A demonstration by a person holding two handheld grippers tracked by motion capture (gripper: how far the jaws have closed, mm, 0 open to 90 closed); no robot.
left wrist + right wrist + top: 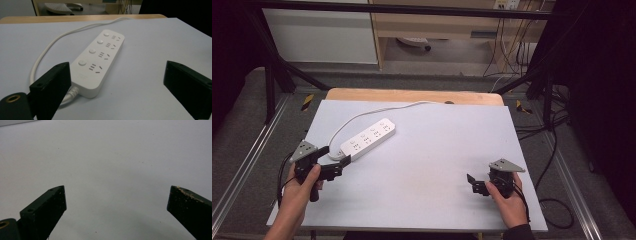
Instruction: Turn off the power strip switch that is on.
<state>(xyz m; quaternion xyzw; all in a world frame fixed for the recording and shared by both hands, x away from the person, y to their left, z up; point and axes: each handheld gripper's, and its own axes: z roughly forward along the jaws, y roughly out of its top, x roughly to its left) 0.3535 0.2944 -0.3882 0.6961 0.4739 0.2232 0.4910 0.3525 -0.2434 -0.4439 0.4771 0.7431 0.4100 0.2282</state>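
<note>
The white power strip (367,138) is lying flat on the left half of the desk (427,165), set on a diagonal with its sockets facing up, so that all four switch buttons and outlets are readable in the left gripper view (98,61). Its white cord (362,116) is leaving the near end and looping back toward the far edge of the desk, which is keeping the strip's far end free. The left claw (334,165) is hovering at that near end with its jaws spread wide, one jaw sitting just beside the cord end of the housing and the other well off to the far side (whether the near jaw is touching the casing cannot be told). Judged from this alignment, the left claw is lining up to straddle the strip across its width. The right claw (476,184) is resting over bare desk on the right side, well apart from the strip, jaws also spread and holding nothing, apparently being kept in reserve
</note>
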